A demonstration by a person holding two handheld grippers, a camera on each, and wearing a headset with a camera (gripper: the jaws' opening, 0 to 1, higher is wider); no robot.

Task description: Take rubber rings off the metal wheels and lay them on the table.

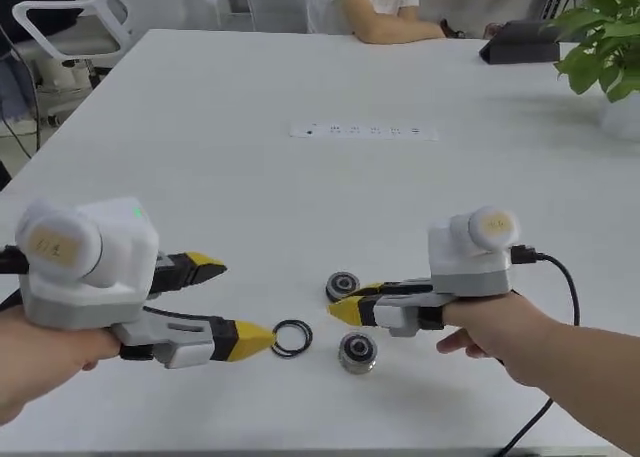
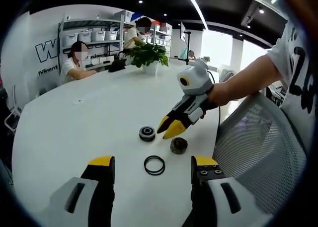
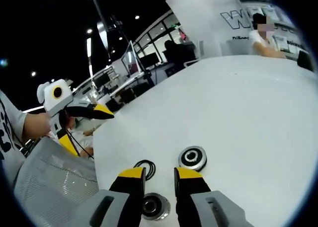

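Loose black rubber rings (image 1: 291,338) lie flat on the white table (image 1: 300,197), also visible as rings (image 2: 154,165) and rings (image 3: 144,168). Two metal wheels sit beside them: one wheel (image 1: 343,285) (image 2: 147,133) (image 3: 193,158) farther off, one wheel (image 1: 357,350) (image 2: 178,145) (image 3: 155,206) nearer the front edge. My left gripper (image 1: 232,302) (image 2: 152,162) is wide open and empty, its lower tip just left of the rings. My right gripper (image 1: 347,310) (image 3: 160,173) hovers between the two wheels, jaws a narrow gap apart and holding nothing.
A white socket strip (image 1: 364,131) lies mid-table. A person (image 1: 375,7) sits at the far end beside a dark case (image 1: 520,42). A potted plant (image 1: 605,47) stands at the back right. A mesh chair (image 2: 258,142) is close behind the front edge.
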